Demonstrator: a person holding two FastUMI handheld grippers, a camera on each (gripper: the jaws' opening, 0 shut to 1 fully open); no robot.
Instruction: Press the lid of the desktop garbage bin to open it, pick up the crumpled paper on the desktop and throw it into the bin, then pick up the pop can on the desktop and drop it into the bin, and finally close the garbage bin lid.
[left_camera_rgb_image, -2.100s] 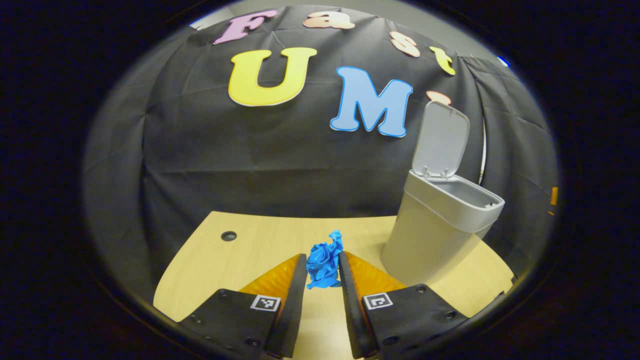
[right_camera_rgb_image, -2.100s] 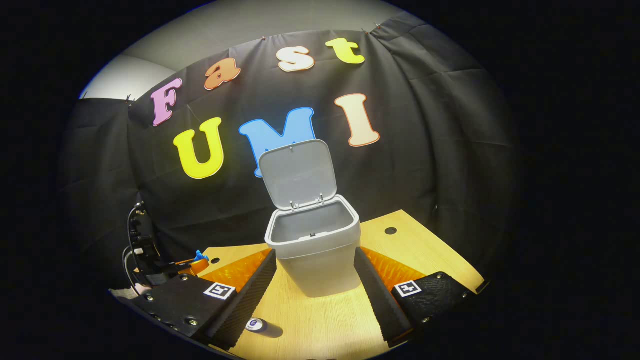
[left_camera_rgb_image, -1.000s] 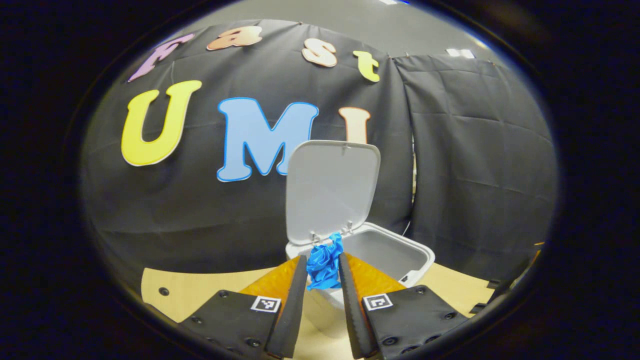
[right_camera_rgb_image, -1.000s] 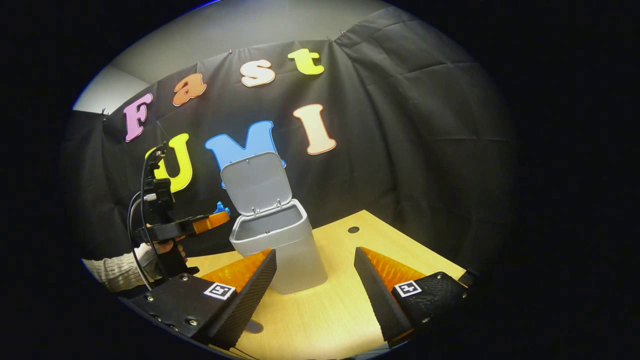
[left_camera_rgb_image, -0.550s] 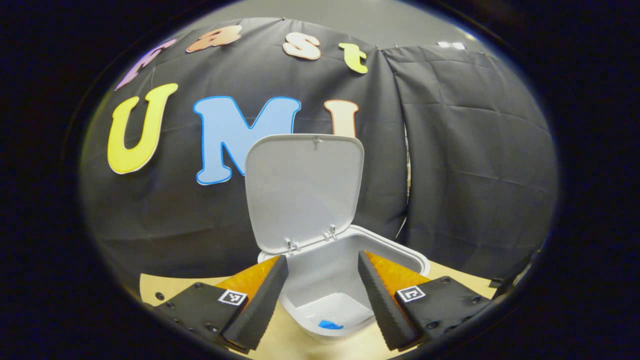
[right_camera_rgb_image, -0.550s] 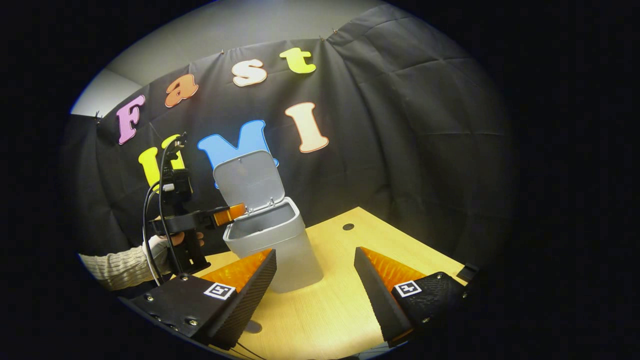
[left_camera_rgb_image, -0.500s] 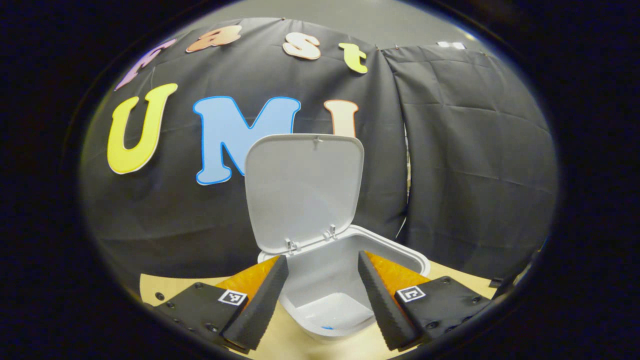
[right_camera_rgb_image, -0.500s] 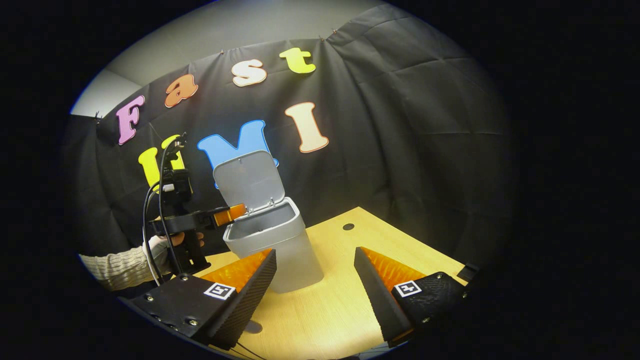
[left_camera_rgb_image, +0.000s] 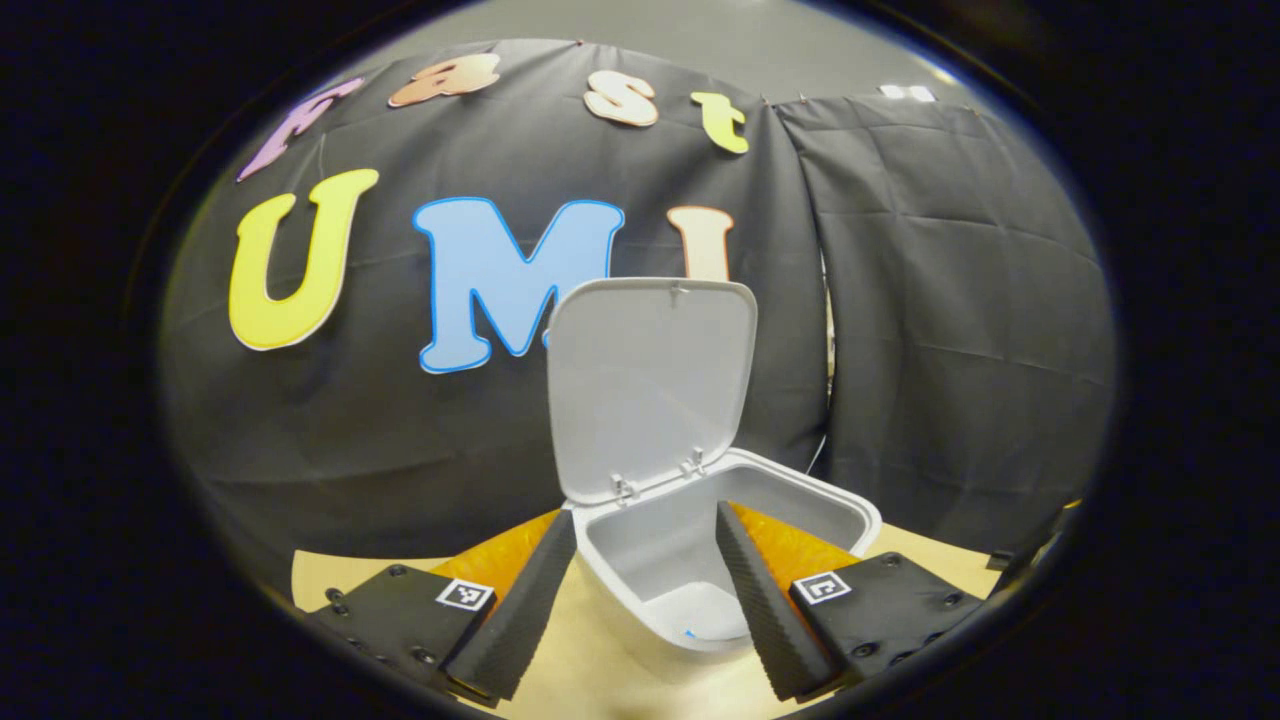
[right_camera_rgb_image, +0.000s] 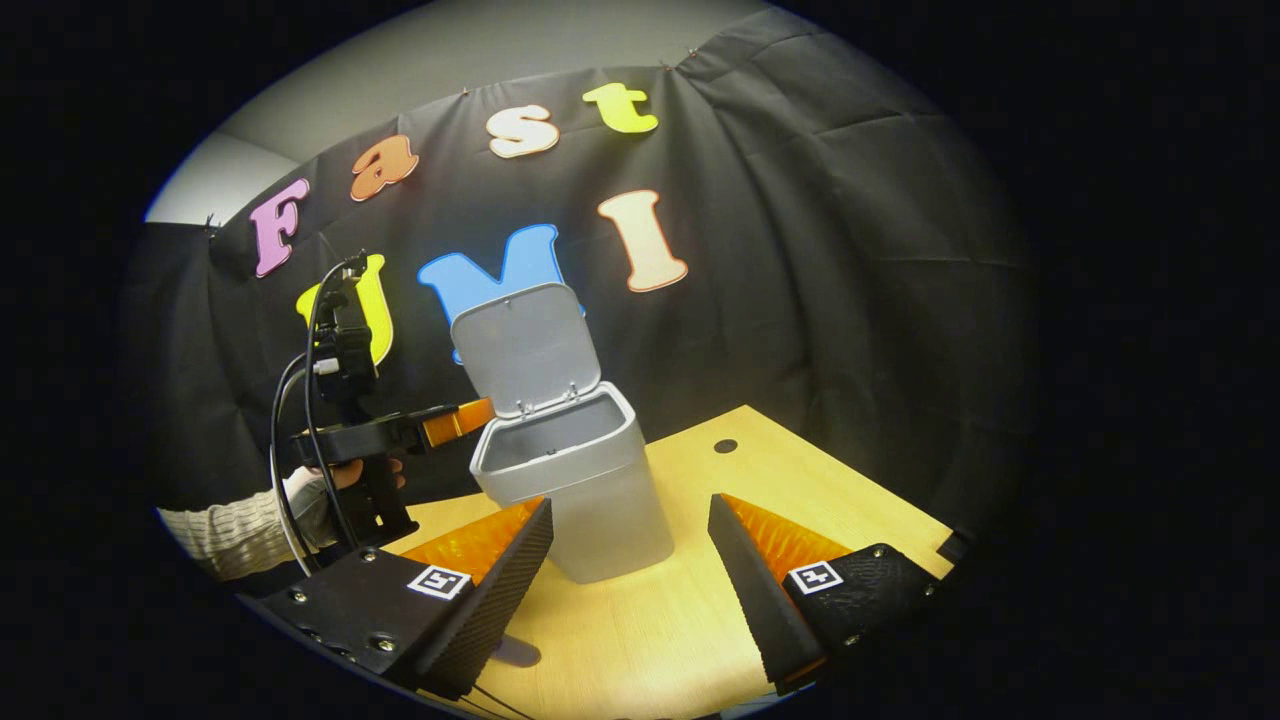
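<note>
We see the left hand-held gripper (left_camera_rgb_image: 640, 570) spread wide and empty over the open bin (left_camera_rgb_image: 800, 505), lid (left_camera_rgb_image: 650, 385) upright, a speck of blue paper (left_camera_rgb_image: 689, 634) deep inside. Our right hand-held gripper (right_camera_rgb_image: 630, 560) gapes apart above the table (right_camera_rgb_image: 800, 480).

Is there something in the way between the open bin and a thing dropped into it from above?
Nothing visible blocks it. The lid stands raised behind the opening of the bin, and the left gripper hangs before it with jaws apart and empty.
</note>
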